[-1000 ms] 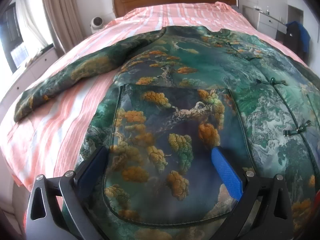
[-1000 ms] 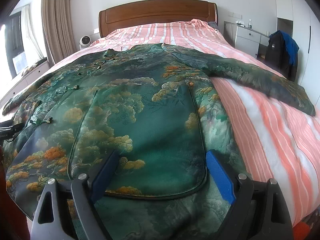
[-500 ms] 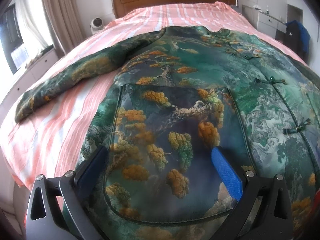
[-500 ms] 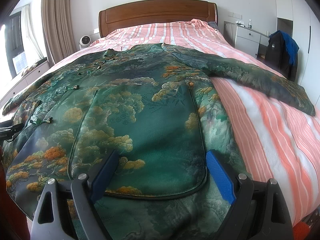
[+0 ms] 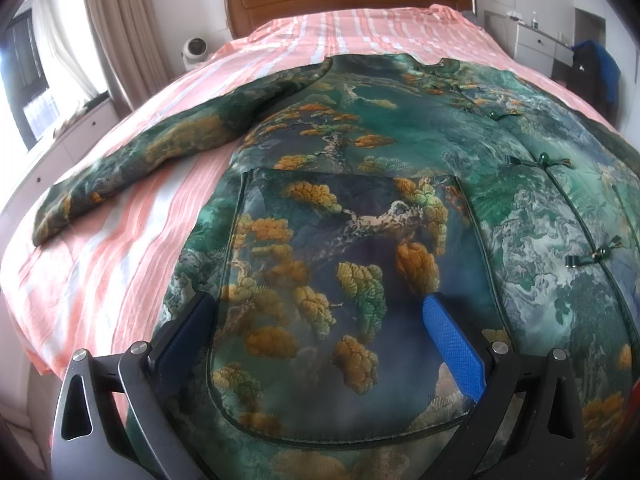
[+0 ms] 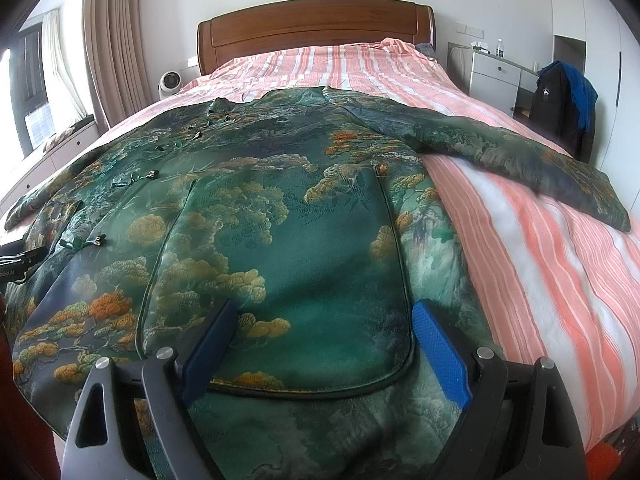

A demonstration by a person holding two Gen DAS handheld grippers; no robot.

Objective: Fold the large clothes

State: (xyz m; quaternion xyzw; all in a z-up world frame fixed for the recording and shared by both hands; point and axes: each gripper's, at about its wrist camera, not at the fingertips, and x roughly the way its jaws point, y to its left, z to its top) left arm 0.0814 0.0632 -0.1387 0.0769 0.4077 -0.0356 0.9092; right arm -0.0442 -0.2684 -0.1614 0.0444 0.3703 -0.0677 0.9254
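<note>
The jacket (image 6: 280,208) is lying flat on the bed (image 6: 540,280), its long axis running away toward the headboard. Each hand-held gripper, left (image 5: 320,320) and right (image 6: 324,324), is hovering wide open and empty over a hem-side pocket.

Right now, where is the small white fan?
The white fan stands on the floor at the head of the bed, between the beige curtain and the wooden headboard, upper left in both wrist views.

Left gripper (image 5: 320,312), right gripper (image 6: 322,320): agape, empty.
</note>
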